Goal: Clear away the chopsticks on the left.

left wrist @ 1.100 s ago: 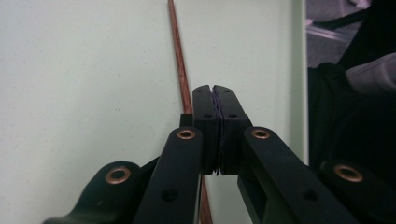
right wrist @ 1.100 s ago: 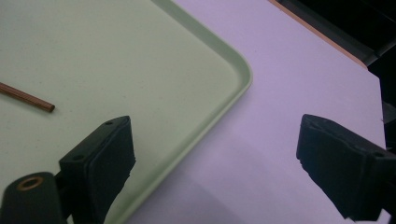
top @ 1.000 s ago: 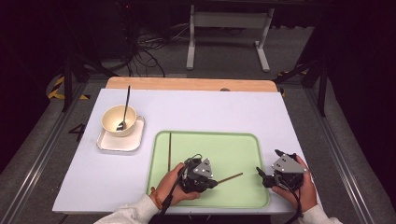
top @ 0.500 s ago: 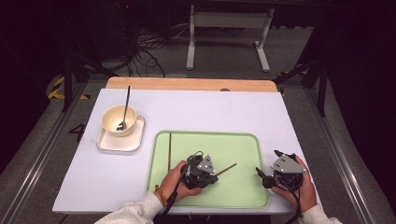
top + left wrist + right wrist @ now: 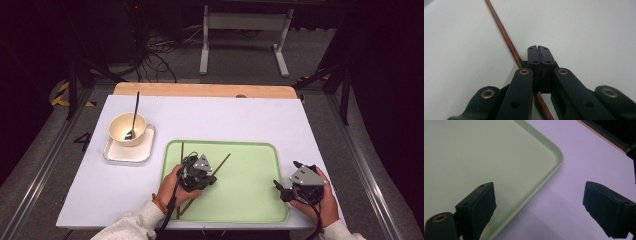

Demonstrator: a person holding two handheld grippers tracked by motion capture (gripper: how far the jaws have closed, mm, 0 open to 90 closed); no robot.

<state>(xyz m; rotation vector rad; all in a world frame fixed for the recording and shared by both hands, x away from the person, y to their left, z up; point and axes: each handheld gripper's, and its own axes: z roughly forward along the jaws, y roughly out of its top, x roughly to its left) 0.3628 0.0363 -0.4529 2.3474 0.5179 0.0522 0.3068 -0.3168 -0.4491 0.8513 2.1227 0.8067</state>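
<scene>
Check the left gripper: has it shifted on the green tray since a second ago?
Yes. The left gripper, shut on a chopstick, has moved toward the tray's far-left corner, swinging the stick more upright.

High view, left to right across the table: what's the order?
White bowl with a spoon in it, on a square plate → green tray with the left gripper shut on a chopstick → right gripper, jaws open, at the tray's right edge.
</scene>
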